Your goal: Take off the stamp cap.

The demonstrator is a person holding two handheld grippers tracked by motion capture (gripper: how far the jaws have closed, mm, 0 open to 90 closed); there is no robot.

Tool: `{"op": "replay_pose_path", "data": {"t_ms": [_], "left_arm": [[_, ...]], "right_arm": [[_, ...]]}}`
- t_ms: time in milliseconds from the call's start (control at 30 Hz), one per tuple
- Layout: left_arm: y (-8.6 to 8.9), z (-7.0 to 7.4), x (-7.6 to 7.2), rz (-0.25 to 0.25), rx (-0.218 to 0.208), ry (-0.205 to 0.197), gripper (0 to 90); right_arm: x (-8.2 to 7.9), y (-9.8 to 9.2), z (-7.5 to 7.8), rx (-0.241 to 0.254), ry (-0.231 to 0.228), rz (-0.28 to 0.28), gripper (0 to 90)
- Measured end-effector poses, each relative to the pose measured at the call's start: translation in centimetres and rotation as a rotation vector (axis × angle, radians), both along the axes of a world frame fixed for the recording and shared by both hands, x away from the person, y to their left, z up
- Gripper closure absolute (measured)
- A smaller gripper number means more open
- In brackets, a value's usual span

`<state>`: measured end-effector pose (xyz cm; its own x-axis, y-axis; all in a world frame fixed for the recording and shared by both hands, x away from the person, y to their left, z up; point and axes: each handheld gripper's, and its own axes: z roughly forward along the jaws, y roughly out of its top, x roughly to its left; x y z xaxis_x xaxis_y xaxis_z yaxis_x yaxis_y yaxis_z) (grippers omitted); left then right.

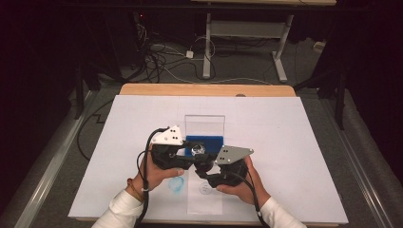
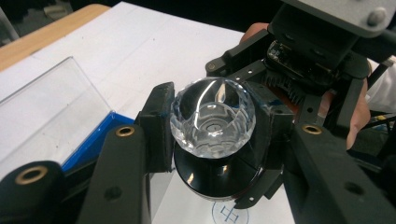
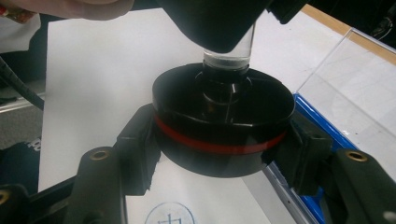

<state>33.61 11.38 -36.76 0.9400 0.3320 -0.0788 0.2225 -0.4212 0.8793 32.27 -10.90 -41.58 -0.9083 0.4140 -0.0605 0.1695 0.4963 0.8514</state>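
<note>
Two claws grip crystal knob [image 2: 213, 122] over blue box [image 2: 91, 142].

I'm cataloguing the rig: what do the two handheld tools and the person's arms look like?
Both tools are black. The left tool has a white three-cornered top plate, the right tool a grey one. Black cables trail from each. Brass-coloured rivets dot the jaws. The person wears white sleeves and a bracelet on the left wrist.

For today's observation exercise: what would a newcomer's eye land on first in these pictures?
First, the faceted crystal knob, glittering between the left claw jaws. Just below it, the right claw grips a black base with a red band. Behind both, a blue box with a clear lid stands mid-table.
</note>
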Motion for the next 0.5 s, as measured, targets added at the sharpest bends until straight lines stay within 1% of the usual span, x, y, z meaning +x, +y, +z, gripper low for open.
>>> {"op": "replay_pose_path", "data": {"t_ms": [67, 133, 233, 367, 400, 500], "left_arm": [[-0.03, 0.07, -0.16, -0.003, 0.001, -0.013, 55.0], [-0.12, 0.05, -0.33, 0.002, -0.002, -0.026, 55.0], [-0.33, 0.00, -0.59, 0.008, 0.006, -0.053, 55.0], [-0.55, -0.09, -0.81, 0.017, 0.008, -0.069, 55.0], [-0.59, -0.12, -0.86, 0.015, 0.013, -0.076, 55.1], [-0.61, -0.20, -0.96, 0.023, 0.012, -0.079, 55.1]], "right_arm": [[-0.11, -0.08, 0.15, -0.001, -0.003, -0.002, 38.9], [-0.16, -0.13, 0.26, 0.001, 0.005, -0.005, 39.0], [-0.17, -0.11, 0.24, 0.001, 0.011, -0.007, 39.0], [-0.12, -0.14, 0.21, 0.006, 0.028, -0.015, 39.0], [-0.10, -0.10, 0.11, 0.011, 0.043, -0.010, 39.0], [-0.05, -0.14, 0.05, 0.009, 0.046, -0.007, 39.0]]}}
